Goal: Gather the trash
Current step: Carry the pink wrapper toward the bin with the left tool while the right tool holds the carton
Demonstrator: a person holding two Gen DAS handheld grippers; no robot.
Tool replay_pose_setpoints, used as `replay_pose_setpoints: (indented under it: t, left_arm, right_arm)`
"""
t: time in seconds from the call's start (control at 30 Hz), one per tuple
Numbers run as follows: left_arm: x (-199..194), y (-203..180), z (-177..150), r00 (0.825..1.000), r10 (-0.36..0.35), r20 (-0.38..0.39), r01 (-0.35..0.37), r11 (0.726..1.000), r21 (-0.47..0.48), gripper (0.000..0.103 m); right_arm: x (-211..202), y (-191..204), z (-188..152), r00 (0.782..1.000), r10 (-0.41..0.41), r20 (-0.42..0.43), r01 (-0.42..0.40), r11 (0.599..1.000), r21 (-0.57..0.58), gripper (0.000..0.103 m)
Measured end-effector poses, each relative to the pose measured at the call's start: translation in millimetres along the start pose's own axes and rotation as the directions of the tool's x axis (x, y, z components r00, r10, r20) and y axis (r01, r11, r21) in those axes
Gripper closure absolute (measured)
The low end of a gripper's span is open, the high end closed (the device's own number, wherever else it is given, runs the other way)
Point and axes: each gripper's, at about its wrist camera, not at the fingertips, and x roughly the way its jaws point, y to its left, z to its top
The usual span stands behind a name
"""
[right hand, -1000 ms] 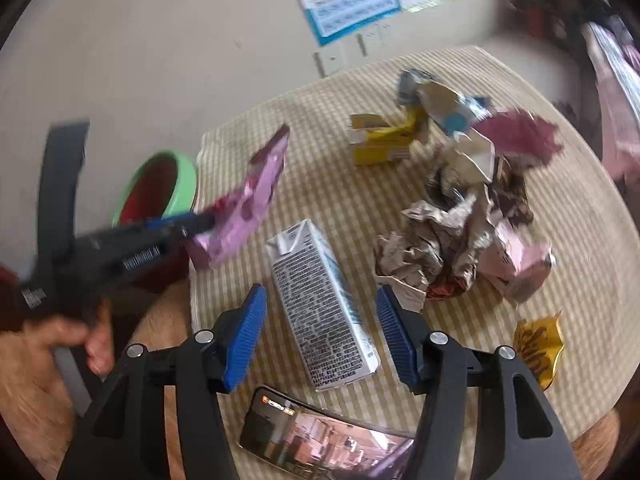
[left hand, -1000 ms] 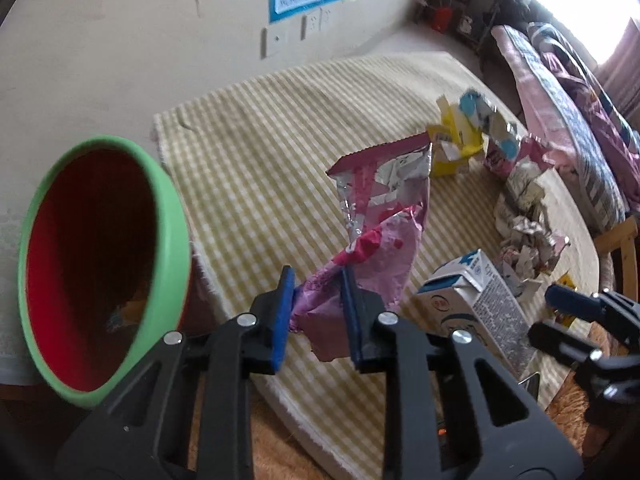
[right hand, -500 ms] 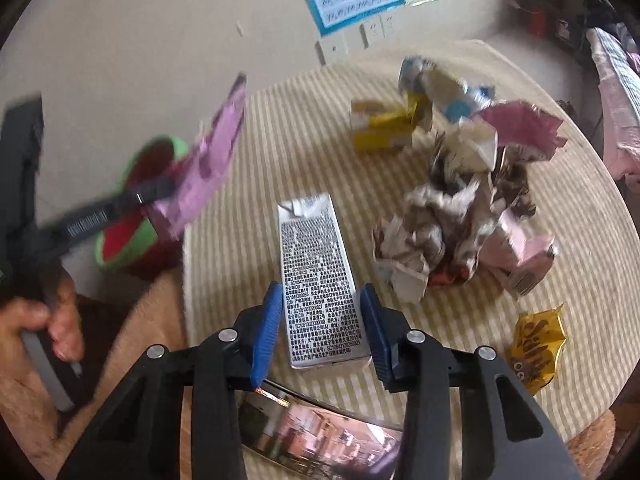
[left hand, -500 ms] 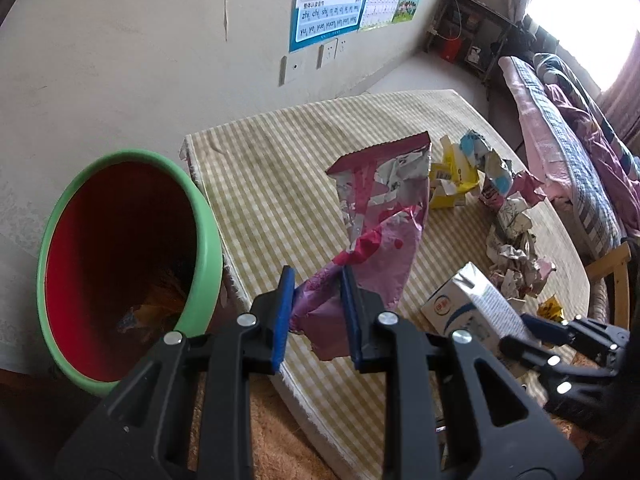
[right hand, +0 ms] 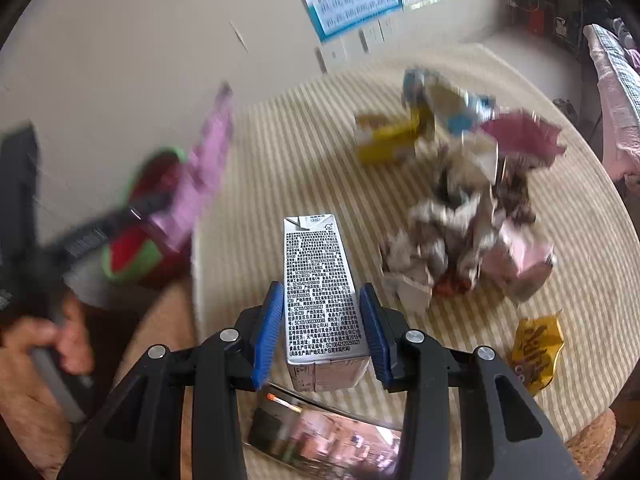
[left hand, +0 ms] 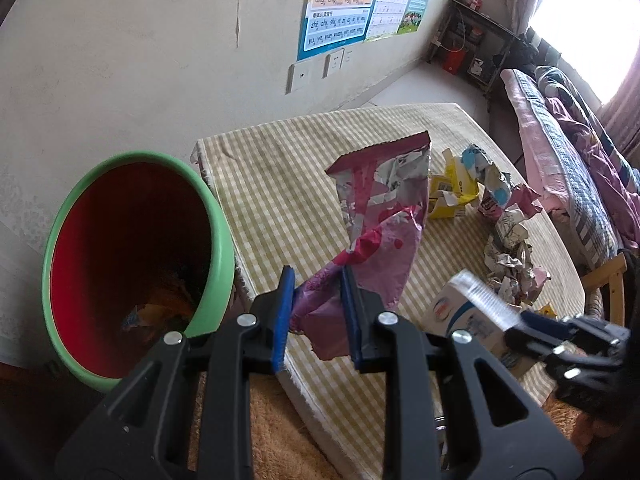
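Observation:
My left gripper (left hand: 318, 312) is shut on a crumpled pink snack wrapper (left hand: 380, 220) and holds it in the air beside the green bin with a red inside (left hand: 120, 256), left of the table. My right gripper (right hand: 322, 320) is shut on a white milk carton (right hand: 320, 280) and has it lifted off the checked tablecloth (right hand: 288, 168). The carton (left hand: 468, 312) and right gripper (left hand: 568, 340) also show in the left wrist view. The right wrist view is blurred and shows the left gripper (right hand: 152, 216) with the wrapper near the bin (right hand: 136, 240).
A heap of crumpled paper and wrappers (right hand: 460, 232) lies mid-table with a yellow carton (right hand: 388, 140) behind it and a gold wrapper (right hand: 536, 344) at the right. A phone (right hand: 320, 432) lies at the near edge. Some trash lies in the bin (left hand: 160, 308). A bed (left hand: 580, 168) is at right.
My right gripper closed on the milk carton and lifted it. My left gripper rose and drew back with the pink wrapper, so the bin's mouth shows more from above.

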Motion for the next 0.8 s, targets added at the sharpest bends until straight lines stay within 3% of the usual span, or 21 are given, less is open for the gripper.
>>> replay_pose_setpoints:
  t: [0.1,0.2,0.27,0.6,0.8]
  left_arm:
    - [3,1,-1,1.000,0.001,-0.007,-0.001,1.000,-0.006,0.080]
    - [5,1,-1,1.000,-0.001,-0.015,0.001,1.000,-0.008,0.080]
    - [5,1,-2,1.000,-0.003,-0.015,0.003,1.000,-0.004,0.080]
    - [1,10,-1,1.000,0.010,0.000,-0.010,1.000,-0.029,0.080]
    - [-10,22,0,1.000,0.016,0.025,-0.015,0.998,-0.054,0.080]
  right_arm:
    - [12,5,-6,0.999,-0.021,-0.046,0.020,0.999,-0.036,0.064]
    - [30,14,-16,0.989,-0.108,-0.101,0.097,0.989,-0.112,0.064]
    - [40,12,-20,0.985,-0.110,-0.130,0.096,0.989,-0.109,0.063]
    - [2,0,-4,1.000,0.001,-0.011,-0.001,1.000,0.009,0.065]
    - [-20,6,12,0.998,0.051,0.042,-0.051,0.999,0.016,0.065]
